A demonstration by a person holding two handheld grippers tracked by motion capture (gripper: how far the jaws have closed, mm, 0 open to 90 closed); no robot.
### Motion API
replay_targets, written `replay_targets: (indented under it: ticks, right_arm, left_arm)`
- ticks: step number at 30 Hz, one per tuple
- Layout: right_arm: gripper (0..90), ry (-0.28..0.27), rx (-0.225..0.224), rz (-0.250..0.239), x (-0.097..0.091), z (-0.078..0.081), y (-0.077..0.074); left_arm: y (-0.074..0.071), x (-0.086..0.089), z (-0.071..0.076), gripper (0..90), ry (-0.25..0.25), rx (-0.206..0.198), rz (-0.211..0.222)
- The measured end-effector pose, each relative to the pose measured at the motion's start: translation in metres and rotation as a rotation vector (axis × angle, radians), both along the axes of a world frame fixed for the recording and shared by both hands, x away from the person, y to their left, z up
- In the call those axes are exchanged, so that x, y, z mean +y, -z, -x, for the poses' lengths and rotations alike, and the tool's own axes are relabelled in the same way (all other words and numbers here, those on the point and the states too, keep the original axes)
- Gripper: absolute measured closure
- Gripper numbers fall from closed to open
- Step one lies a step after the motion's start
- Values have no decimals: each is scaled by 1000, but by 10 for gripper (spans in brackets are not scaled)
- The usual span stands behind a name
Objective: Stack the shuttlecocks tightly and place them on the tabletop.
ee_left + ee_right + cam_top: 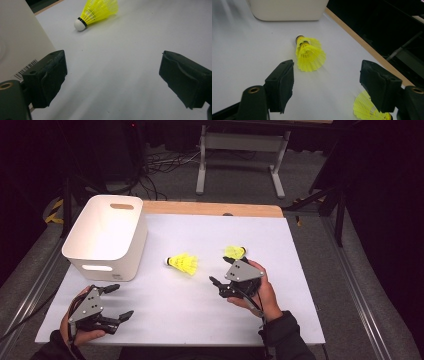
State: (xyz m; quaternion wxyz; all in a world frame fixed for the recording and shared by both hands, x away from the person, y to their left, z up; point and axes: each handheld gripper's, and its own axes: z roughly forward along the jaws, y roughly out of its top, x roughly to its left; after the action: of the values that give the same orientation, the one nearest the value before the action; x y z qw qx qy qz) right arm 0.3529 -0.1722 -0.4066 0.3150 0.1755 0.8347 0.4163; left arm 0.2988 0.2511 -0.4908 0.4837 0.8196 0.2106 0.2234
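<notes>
Two wide-open claws, left claw (114,301) by the bin (106,236), right claw (223,271) near two shuttlecocks (183,263) on bare table (165,310)

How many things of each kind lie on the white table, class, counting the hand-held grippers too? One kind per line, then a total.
Yellow shuttlecocks: 2, one mid-table and one by the right gripper
White bins: 1
Grippers: 2, left gripper and right gripper, both open
Total: 5
</notes>
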Motion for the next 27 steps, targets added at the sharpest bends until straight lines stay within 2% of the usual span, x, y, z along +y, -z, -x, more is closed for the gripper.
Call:
replay_targets:
  ticks: [14, 27]
  right_arm:
    - [258, 62, 1, 3, -27, 10, 4]
    - [246, 116, 13, 32, -48, 16, 17]
  left_arm:
    - [0, 0, 0, 88, -1, 1, 0]
    - [-1, -1, 1, 90, -7, -9, -11]
